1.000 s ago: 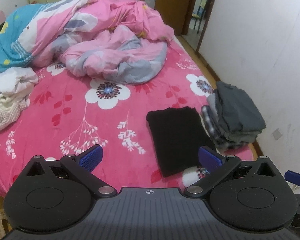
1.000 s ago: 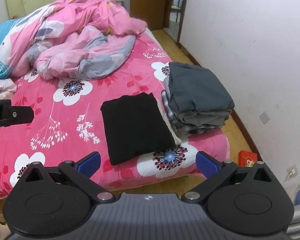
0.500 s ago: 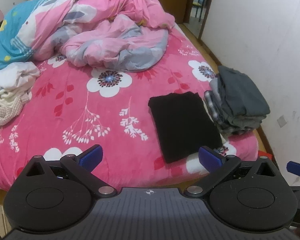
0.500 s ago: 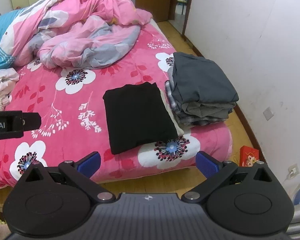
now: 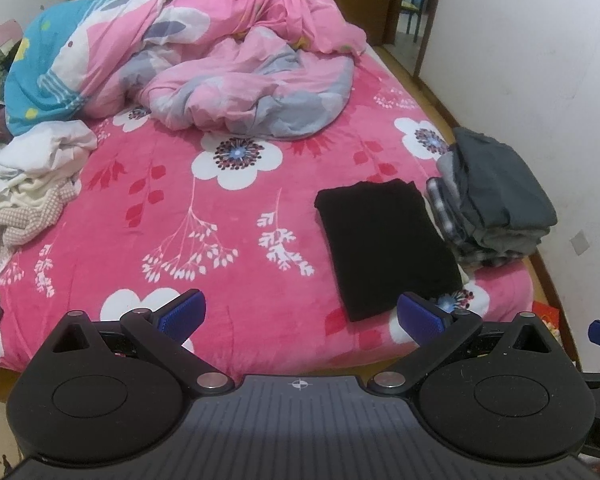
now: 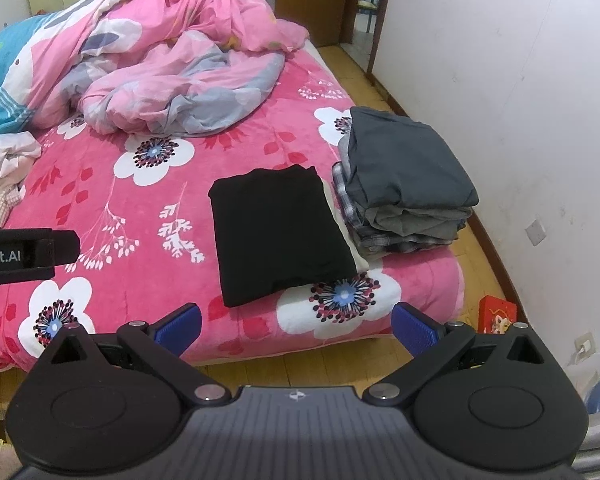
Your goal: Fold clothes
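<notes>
A folded black garment [image 5: 384, 240] [image 6: 278, 232] lies flat near the bed's foot corner. Right beside it stands a stack of folded grey and plaid clothes [image 5: 492, 200] [image 6: 404, 176]. A heap of unfolded white and beige clothes [image 5: 28, 184] [image 6: 0, 168] sits at the left edge of the bed. My left gripper [image 5: 300, 314] is open and empty, held back from the foot of the bed. My right gripper [image 6: 296, 326] is also open and empty, hovering over the floor off the bed's corner. The left gripper's body [image 6: 24, 256] shows at the left edge of the right wrist view.
A crumpled pink, blue and grey duvet [image 5: 204, 60] fills the far half of the pink floral bed [image 5: 228, 216]. A white wall [image 6: 520, 100] runs along the right, with a narrow strip of wooden floor [image 6: 340, 364], a red box [image 6: 498, 314] and a doorway [image 5: 412, 0].
Both grippers have drawn back and away from the bed, so more of the bed's foot edge and floor shows. The clothes have not moved. Both stay open.
</notes>
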`<state>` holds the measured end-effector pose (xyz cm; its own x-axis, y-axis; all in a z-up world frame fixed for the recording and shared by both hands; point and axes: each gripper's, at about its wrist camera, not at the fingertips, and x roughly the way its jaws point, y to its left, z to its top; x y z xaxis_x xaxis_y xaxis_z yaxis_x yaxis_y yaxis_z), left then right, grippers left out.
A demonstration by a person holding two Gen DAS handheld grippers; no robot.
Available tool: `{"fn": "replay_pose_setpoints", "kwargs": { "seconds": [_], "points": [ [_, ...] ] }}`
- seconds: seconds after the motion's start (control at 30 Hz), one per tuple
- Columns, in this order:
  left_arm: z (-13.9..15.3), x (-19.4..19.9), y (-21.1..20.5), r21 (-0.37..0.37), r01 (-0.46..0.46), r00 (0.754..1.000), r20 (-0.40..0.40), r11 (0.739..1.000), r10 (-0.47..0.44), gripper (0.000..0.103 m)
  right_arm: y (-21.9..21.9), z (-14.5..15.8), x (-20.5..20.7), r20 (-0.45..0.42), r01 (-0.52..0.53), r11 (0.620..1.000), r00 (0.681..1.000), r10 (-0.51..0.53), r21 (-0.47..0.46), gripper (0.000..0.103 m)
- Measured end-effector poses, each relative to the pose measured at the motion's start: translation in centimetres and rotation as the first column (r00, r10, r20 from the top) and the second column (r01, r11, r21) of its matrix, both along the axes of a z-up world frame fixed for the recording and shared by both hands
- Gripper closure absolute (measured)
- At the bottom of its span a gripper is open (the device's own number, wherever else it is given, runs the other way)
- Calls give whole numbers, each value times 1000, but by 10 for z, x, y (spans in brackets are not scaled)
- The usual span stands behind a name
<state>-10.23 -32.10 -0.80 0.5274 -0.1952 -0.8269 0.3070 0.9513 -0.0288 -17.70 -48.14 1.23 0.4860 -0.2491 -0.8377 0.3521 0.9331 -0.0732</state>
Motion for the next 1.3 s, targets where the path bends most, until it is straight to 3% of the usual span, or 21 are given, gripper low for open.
{"fn": "replay_pose_setpoints", "kwargs": {
  "seconds": [0.7, 1.3],
  "points": [
    [-3, -1, -7, 4, 26, 1000, 2, 1000, -26, 0, -2, 4, -3, 6, 17, 999, 1000, -17, -30, 0],
    [-10, -23, -64, -13, 164, 986, -24, 986, -164, 0, -47, 1, -47, -20, 177, 982, 984, -178, -62, 0]
  ]
}}
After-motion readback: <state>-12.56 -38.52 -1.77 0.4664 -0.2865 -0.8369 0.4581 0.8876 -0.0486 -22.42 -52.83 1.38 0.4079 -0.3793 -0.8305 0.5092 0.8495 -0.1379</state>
